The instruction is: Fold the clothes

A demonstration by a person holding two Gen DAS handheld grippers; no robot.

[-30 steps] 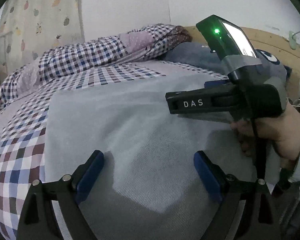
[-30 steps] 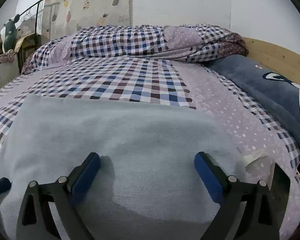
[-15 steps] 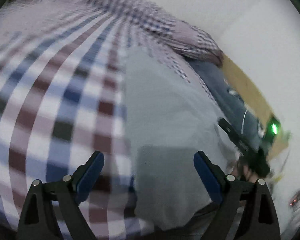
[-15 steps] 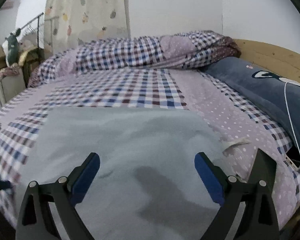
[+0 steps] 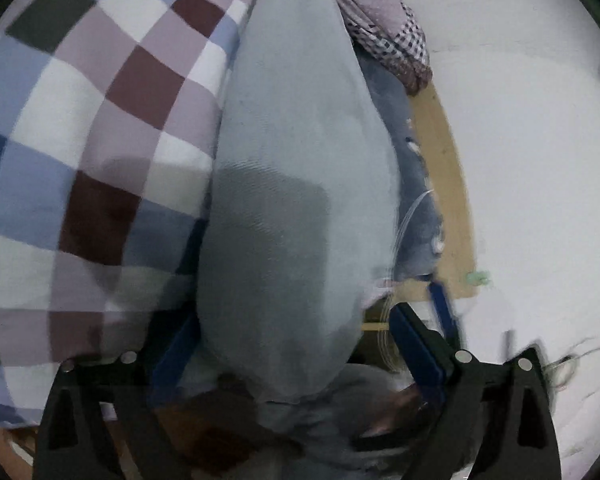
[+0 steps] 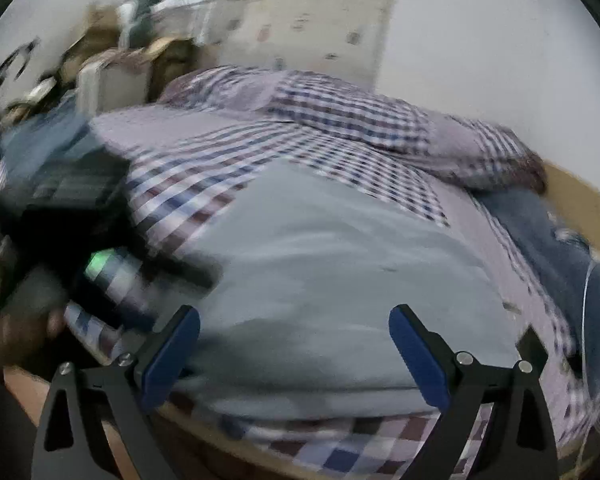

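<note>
lying flat on the checked bed [image 6: 340, 160], grey garment [image 6: 320, 280], both tools spread.

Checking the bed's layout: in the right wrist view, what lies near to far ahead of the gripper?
Right gripper → grey garment → checked sheet → rolled checked quilt → patterned curtain.

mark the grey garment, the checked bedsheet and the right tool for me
grey garment [image 6: 340, 280], right wrist view, middle of the flat cloth.
checked bedsheet [image 5: 100, 120], left wrist view, bare checked patch left of the garment.
right tool [image 6: 294, 352], right wrist view, midway between the blue fingertips.
</note>
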